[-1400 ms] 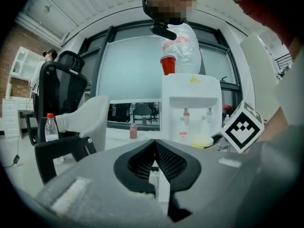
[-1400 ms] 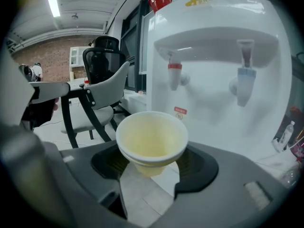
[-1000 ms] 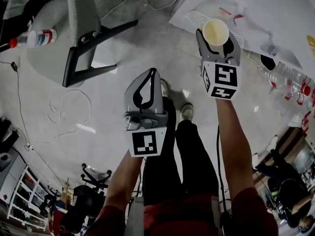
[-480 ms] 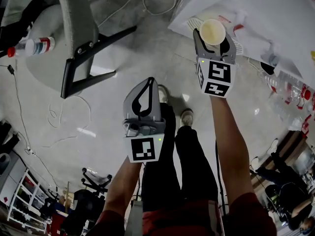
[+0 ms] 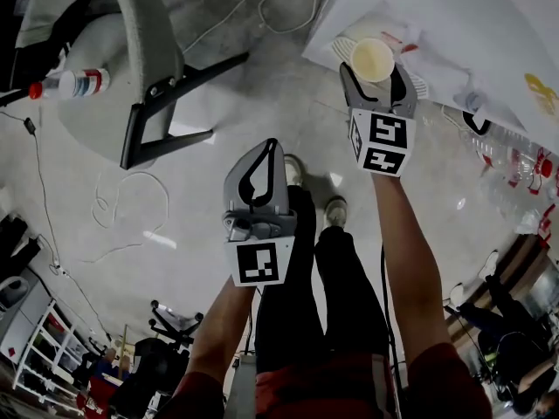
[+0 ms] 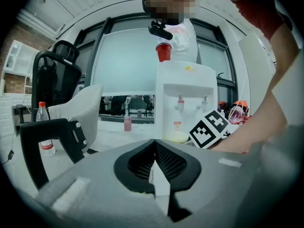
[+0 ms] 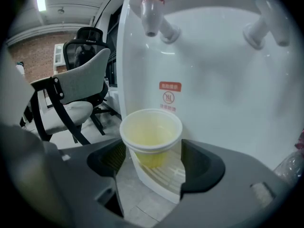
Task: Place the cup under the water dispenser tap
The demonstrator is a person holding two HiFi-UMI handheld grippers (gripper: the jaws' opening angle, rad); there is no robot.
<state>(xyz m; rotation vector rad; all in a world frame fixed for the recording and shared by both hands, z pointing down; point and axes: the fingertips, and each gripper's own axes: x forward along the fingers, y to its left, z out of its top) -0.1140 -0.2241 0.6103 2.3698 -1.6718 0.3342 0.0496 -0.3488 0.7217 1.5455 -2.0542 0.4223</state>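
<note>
A yellowish cup stands on the drip tray beneath the red tap, between the right gripper's jaws (just opening, now apart). The left gripper's jaws are together.

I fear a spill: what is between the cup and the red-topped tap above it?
Nothing: the stretch from the tap down to the cup is bare, only the dispenser's white front behind. The right gripper view shows this.
</note>
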